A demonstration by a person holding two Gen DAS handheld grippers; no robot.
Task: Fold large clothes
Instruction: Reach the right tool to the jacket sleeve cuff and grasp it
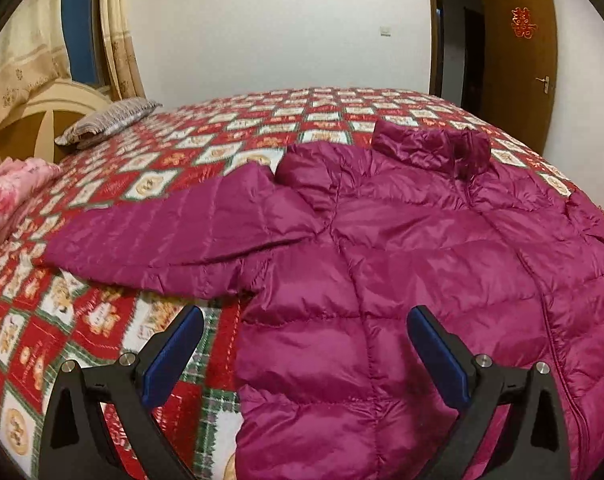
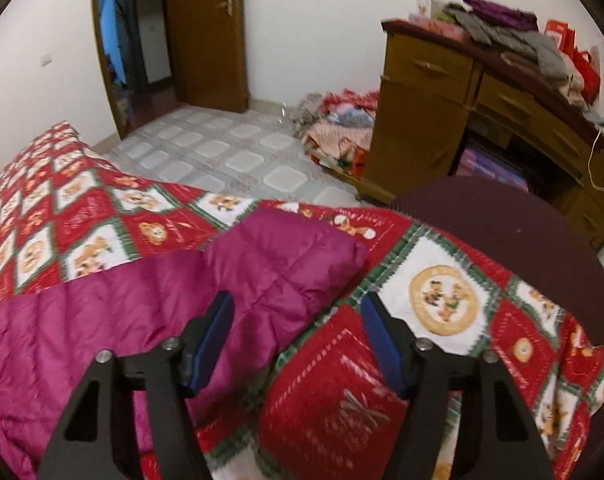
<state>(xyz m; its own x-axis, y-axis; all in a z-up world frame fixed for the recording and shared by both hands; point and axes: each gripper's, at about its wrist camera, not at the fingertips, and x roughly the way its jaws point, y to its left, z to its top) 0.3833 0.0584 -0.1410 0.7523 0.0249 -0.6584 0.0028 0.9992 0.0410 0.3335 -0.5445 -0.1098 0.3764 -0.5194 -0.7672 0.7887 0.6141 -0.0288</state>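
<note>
Magenta quilted jacket (image 1: pixel 402 248) lies on a red, white and green checked bedspread (image 1: pixel 113 320).

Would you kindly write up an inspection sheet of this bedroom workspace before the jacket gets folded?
Surface: bed with red checked cover.
Job's things: magenta jacket lying flat, collar far, one sleeve stretched sideways.
Clutter: grey pillow and pink blanket at the bed's edge.
Grippers: left gripper open above the jacket; right gripper open over the other sleeve's edge, nothing held.
Cables: white cord hanging at the desk.
Surroundings: clothes piled on the floor, open door.
</note>
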